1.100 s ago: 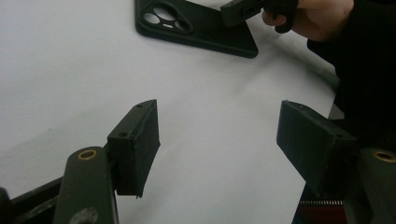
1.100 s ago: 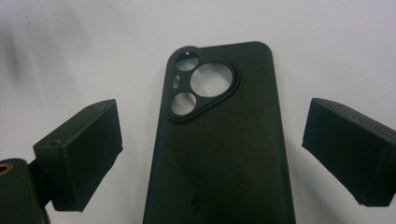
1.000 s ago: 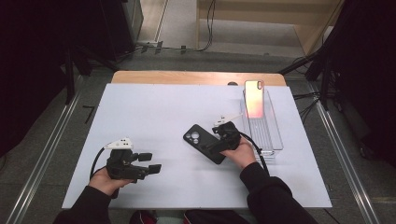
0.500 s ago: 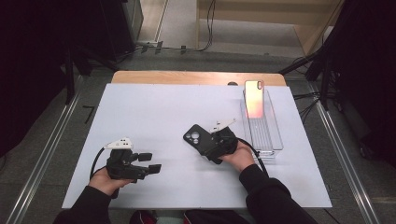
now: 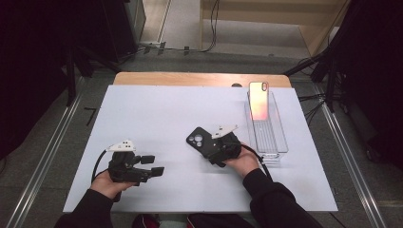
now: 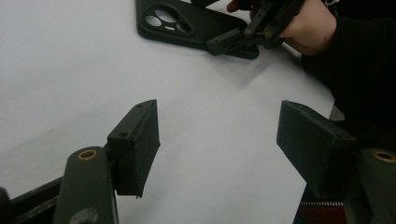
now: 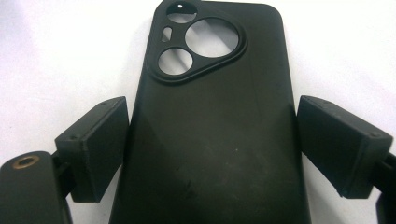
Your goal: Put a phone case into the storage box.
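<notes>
A black phone case (image 7: 210,116) lies back up on the white table (image 5: 157,114), its camera cut-out (image 5: 196,139) pointing away from the hand. My right gripper (image 7: 212,144) straddles its lower half. The jaws have just been closing, and their pads now lie against both long edges. In the high view the right gripper (image 5: 210,148) covers the case's near end. My left gripper (image 5: 154,165) rests at the front left, jaws apart with bare table between them (image 6: 219,140). In the left gripper view the case (image 6: 187,28) lies far off.
A clear plastic tray (image 5: 271,142) stands at the right side of the table. A phone (image 5: 259,99) with a pinkish back leans upright at the tray's far end. A wooden strip (image 5: 190,79) runs along the table's far edge. Dark floor and stands surround the table.
The right gripper has slid a little to the left, farther onto the case, and its jaws have drawn in against the case's sides. The left gripper has stayed put.
</notes>
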`<state>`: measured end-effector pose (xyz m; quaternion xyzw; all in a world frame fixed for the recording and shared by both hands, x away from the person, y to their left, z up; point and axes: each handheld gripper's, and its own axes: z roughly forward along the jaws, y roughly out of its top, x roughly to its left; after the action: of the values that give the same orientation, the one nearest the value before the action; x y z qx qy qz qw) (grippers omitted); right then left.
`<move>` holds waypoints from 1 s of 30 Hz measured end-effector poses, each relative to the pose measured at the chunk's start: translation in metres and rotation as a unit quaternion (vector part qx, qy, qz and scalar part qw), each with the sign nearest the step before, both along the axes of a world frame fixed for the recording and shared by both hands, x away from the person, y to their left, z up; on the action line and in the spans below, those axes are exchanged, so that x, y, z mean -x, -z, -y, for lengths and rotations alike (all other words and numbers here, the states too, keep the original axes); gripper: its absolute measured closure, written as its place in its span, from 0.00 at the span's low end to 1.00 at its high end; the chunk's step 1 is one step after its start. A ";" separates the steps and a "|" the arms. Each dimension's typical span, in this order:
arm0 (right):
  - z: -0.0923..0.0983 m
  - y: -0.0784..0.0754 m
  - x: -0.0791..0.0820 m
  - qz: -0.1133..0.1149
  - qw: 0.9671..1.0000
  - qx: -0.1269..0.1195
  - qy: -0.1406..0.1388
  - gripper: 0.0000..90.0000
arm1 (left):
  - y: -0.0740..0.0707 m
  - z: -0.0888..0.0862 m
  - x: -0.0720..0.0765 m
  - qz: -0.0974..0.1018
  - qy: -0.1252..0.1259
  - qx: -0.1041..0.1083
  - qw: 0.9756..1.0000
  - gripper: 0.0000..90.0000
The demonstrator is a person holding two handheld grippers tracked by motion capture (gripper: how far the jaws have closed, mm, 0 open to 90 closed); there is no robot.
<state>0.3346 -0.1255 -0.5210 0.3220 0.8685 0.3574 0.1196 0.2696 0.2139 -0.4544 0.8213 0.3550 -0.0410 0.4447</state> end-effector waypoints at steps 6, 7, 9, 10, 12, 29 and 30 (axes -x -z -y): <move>0.001 -0.002 -0.001 -0.006 1.000 -0.004 0.000 0.13 | 0.000 0.000 0.000 -0.001 -0.001 0.001 1.000 0.33; 0.001 -0.002 -0.001 -0.009 1.000 -0.006 0.002 0.13 | 0.000 0.000 0.000 -0.001 -0.001 0.002 1.000 0.33; 0.001 -0.004 -0.001 -0.011 1.000 -0.010 -0.003 0.13 | -0.001 0.001 0.000 0.000 -0.002 0.002 1.000 0.33; 0.001 -0.005 -0.001 -0.010 1.000 -0.011 -0.004 0.13 | -0.001 0.001 0.000 0.000 -0.002 0.002 1.000 0.33; 0.000 -0.008 0.000 -0.009 1.000 -0.014 -0.005 0.13 | -0.001 0.001 -0.001 0.000 -0.004 0.002 1.000 0.33; 0.001 -0.047 0.011 -0.042 0.993 -0.104 0.030 0.13 | -0.013 0.007 -0.004 -0.016 -0.030 0.027 0.999 0.28; 0.002 -0.049 0.013 -0.050 0.991 -0.117 0.032 0.13 | -0.014 0.009 -0.005 -0.016 -0.032 0.028 0.999 0.28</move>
<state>0.3220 -0.1275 -0.4725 0.3786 0.8151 0.4358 0.0493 0.2743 0.2053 -0.4403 0.7959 0.3868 -0.0500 0.4632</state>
